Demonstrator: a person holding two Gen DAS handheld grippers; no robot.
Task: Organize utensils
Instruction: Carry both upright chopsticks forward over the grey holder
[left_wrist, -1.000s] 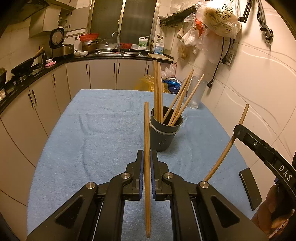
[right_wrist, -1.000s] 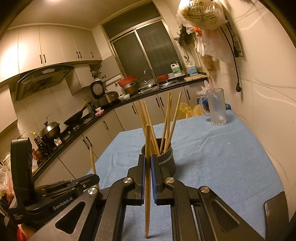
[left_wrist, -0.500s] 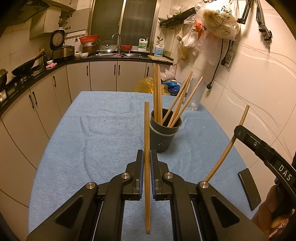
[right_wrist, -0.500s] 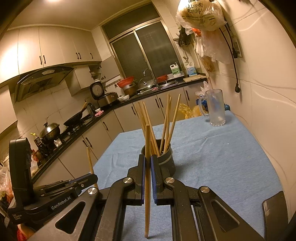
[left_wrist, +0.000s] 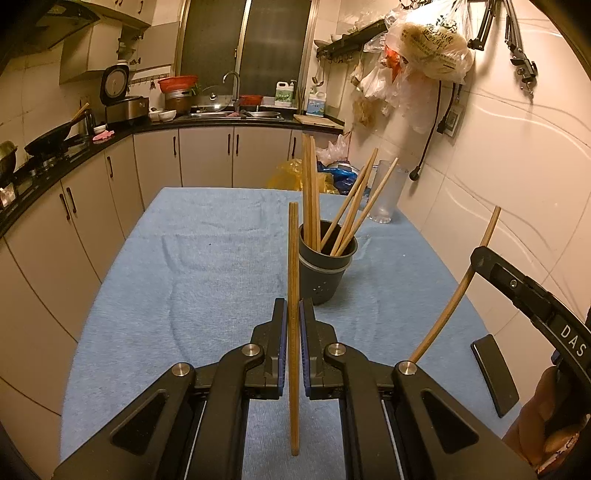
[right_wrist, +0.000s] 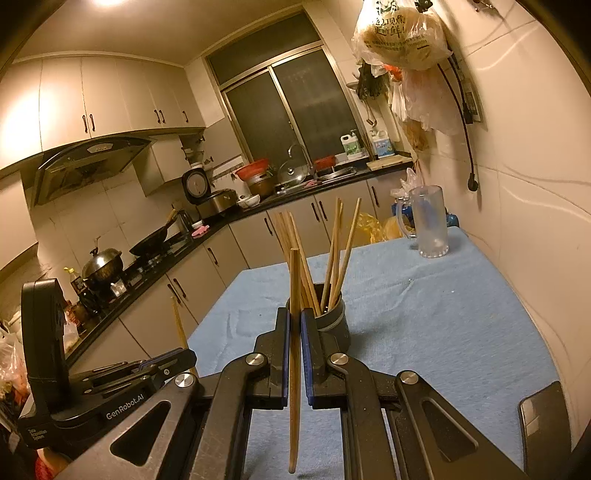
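A dark grey utensil cup (left_wrist: 325, 266) holding several wooden chopsticks stands upright on the blue cloth. It also shows in the right wrist view (right_wrist: 334, 322). My left gripper (left_wrist: 292, 314) is shut on one upright wooden chopstick (left_wrist: 293, 258), held just in front of the cup. My right gripper (right_wrist: 294, 325) is shut on another upright chopstick (right_wrist: 294, 288), close to the cup's near side. The right gripper's chopstick (left_wrist: 458, 291) shows at the right of the left wrist view.
The blue cloth (left_wrist: 207, 280) covers the table. A clear glass mug (right_wrist: 428, 221) stands at the far right corner by the tiled wall. A dark phone (left_wrist: 494, 373) lies at the right edge. Kitchen counters run along the left and back.
Both grippers have tilted slightly, so the cup sits a little lower in the views. The chopsticks stay clamped.
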